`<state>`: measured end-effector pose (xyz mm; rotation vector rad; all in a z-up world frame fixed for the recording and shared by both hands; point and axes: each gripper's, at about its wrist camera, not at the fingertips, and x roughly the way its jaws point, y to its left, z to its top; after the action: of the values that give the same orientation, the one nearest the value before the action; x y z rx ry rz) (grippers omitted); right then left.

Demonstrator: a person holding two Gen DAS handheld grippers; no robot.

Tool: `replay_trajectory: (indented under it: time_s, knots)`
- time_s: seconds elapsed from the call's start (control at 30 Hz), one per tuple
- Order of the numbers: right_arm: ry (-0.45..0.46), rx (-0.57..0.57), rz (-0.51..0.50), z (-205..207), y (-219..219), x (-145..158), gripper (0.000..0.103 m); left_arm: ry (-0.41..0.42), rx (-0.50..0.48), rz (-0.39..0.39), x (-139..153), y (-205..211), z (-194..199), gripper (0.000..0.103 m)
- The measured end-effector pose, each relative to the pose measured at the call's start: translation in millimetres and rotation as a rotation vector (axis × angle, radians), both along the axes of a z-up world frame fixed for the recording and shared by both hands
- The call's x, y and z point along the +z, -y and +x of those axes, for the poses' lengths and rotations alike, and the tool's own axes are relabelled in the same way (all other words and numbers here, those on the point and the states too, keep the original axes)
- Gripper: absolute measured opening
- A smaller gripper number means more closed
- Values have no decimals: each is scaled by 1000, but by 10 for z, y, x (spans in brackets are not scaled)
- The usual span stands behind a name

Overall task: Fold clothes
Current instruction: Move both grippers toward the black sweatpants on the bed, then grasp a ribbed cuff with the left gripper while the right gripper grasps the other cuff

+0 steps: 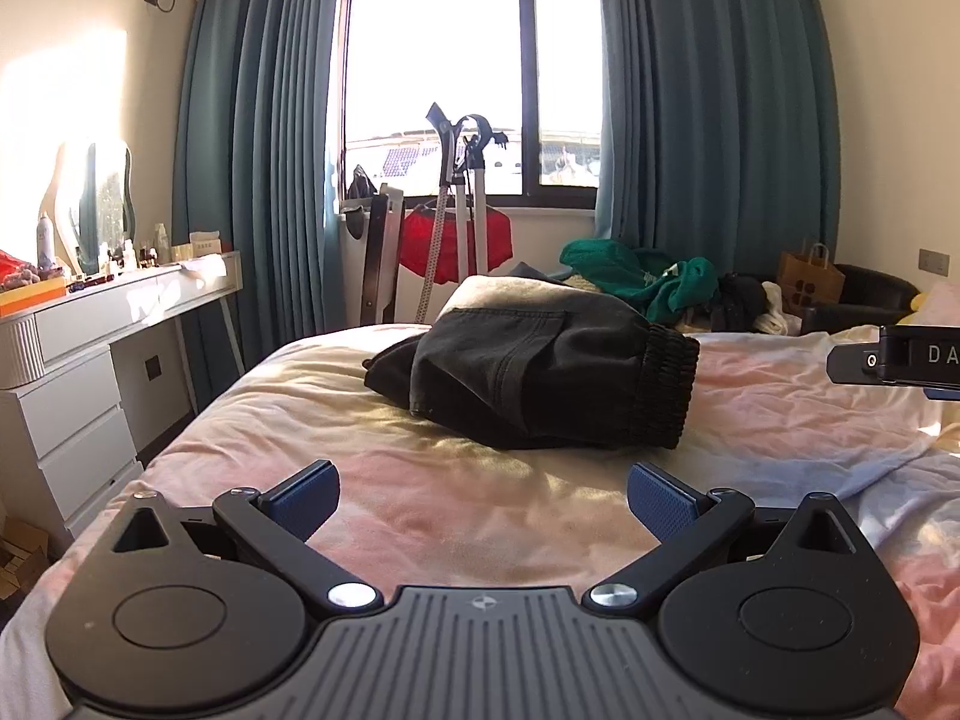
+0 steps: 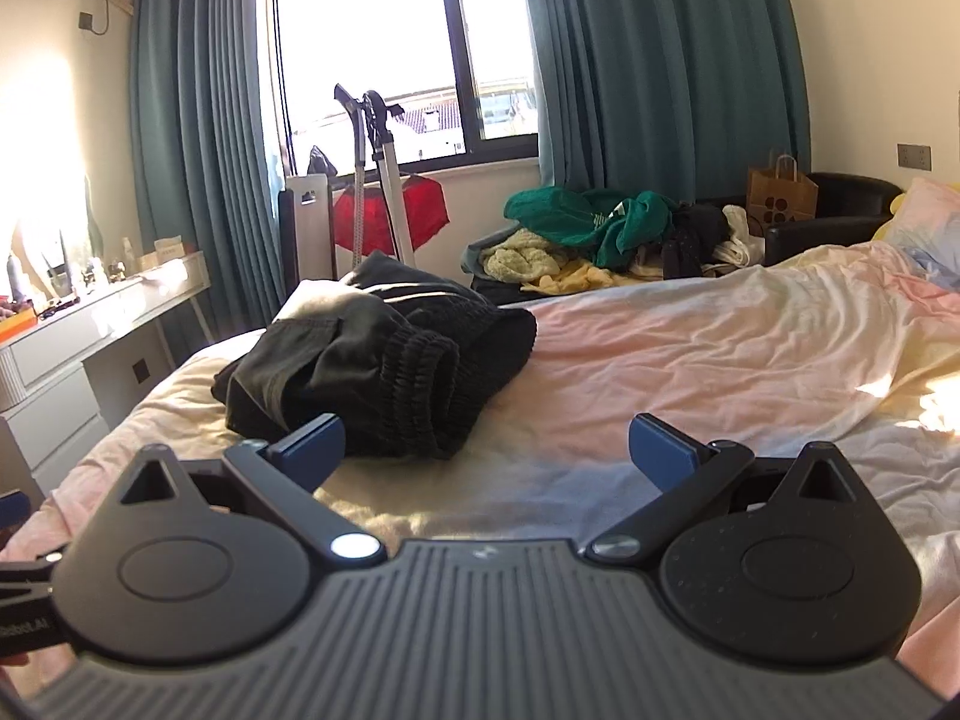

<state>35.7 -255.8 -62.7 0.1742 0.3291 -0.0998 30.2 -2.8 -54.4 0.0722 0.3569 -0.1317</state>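
Observation:
A folded black garment with a ribbed cuff (image 1: 540, 372) (image 2: 384, 372) lies in a low stack on the pink and cream bedsheet (image 1: 456, 516) (image 2: 690, 348), with a pale cloth under its far end. My left gripper (image 1: 483, 501) hovers over the sheet in front of the stack, open and empty. My right gripper (image 2: 487, 450) is also open and empty, just right of the stack's ribbed end. In the left wrist view, part of the right gripper's body (image 1: 900, 363) shows at the right edge.
A heap of green, yellow and dark clothes (image 1: 648, 279) (image 2: 606, 234) sits beyond the bed's far side. A white dresser (image 1: 78, 372) (image 2: 72, 354) stands to the left. A garment steamer stand (image 1: 462, 210), a black armchair with a paper bag (image 2: 798, 204), and a pillow (image 2: 924, 222) are nearby.

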Motion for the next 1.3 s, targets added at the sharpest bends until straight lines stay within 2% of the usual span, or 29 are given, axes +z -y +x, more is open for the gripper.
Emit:
replay_trajectory:
  time_s: [0.23, 0.33, 0.43, 0.57, 0.67, 0.73, 0.8, 0.87, 0.93, 1.0, 1.07, 1.3]
  knots:
    - [40, -54, 72, -47, 355, 34, 103, 1, -56, 94, -116, 590, 426, 103]
    - [23, -113, 90, -70, 563, -58, 103, -2, -54, 138, -191, 992, 737, 103]
    - [-15, -187, 130, -27, 754, -137, 103, 4, -56, 174, -239, 1472, 1144, 98]
    - [12, -269, 135, -57, 938, -158, 103, 6, -15, 153, -265, 1870, 1598, 94]
    - [2, -296, 203, -10, 1150, -255, 103, -15, 23, 146, -330, 2027, 1865, 82]
    - [-7, -292, 266, 24, 1237, -333, 103, -12, 61, 144, -389, 2055, 2004, 75]
    - [-24, -286, 293, 75, 1267, -397, 103, -8, 99, 143, -447, 2083, 2143, 59]
    - [-36, -274, 289, 122, 1250, -439, 103, -3, 132, 134, -481, 2076, 2240, 50]
    - [-41, -252, 280, 163, 1217, -488, 103, 13, 151, 102, -430, 1974, 2193, 39]
    - [-49, -233, 268, 206, 1192, -530, 103, 66, 168, 74, -302, 1869, 2055, 25]
    - [-53, -239, 246, 223, 1161, -537, 103, 105, 165, 49, -140, 1711, 1875, 15]
    - [-8, -171, 183, 202, 941, -454, 103, 194, 152, 1, 554, 948, 1232, 9]
